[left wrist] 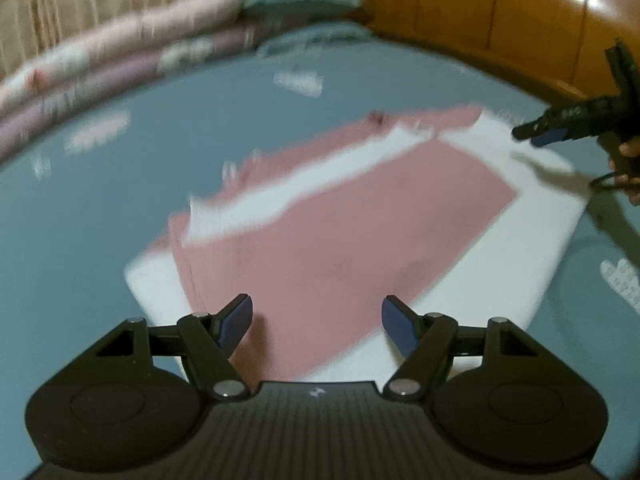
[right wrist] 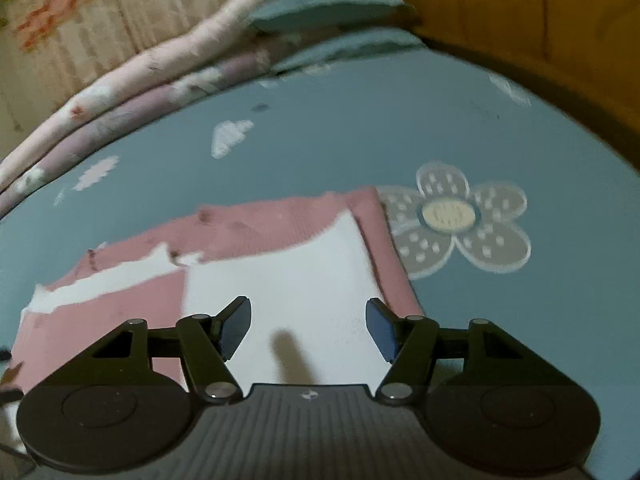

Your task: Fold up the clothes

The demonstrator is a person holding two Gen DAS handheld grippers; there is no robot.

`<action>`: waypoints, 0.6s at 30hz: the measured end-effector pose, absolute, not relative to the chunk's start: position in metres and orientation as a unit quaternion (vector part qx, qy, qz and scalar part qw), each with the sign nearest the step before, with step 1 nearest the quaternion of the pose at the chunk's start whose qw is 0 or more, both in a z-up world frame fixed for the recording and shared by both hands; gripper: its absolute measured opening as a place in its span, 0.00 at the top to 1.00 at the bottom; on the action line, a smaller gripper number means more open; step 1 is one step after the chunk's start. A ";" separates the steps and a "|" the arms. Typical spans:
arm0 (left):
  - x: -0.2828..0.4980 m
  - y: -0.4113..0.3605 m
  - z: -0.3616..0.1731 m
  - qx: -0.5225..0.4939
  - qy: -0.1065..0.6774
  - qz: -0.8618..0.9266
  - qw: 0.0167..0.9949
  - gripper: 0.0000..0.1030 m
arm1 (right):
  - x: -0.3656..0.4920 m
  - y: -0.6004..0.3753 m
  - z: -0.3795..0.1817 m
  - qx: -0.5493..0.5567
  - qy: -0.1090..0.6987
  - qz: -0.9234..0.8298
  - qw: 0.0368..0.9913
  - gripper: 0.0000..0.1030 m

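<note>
Pink-and-white knit garment [left wrist: 340, 240], partly folded, lies flat on the blue-grey bed sheet [left wrist: 120, 200] w/ printed flowers, near the middle of the bed; pink panels overlap white ones, so some folds look done already, judging by the layered edges. Left tongs [left wrist: 316, 330] hover over the near edge of the garment, spread wide, nothing between the blue pads, not touching cloth as far as I can tell. Right tongs [right wrist: 308, 330] also spread & empty, over the white panel at the garment's right side; in the left wrist view the right tool shows far right, held by a hand [left wrist: 628, 160], above the white corner. Prob. both are open and angled down to take the near hem/corners for the next fold; flat spread on the bed keeps the layers aligned. Far left: rolled pink floral quilts [right wrist: 120, 92] and teal pillows [right wrist: 320, 4], wooden headboard [left wrist: 500, 12] far right. No containers in view: no basket, box or drawer, so nothing held in any. Frames blurred; fine detail unclear.
</note>
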State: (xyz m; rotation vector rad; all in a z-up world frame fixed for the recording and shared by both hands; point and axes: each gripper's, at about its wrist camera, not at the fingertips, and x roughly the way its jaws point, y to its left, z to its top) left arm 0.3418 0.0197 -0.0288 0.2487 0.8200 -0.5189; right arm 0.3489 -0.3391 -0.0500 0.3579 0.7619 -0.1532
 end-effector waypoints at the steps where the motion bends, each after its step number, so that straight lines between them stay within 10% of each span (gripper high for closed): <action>1: 0.344 0.021 -0.037 0.116 0.407 -0.244 0.872 0.29 | 0.349 -0.340 -0.052 0.177 0.369 -0.073 0.909 0.34; 18: 0.364 0.030 -0.036 0.081 0.396 -0.218 0.888 0.24 | 0.357 -0.342 -0.058 0.158 0.377 -0.091 0.908 0.23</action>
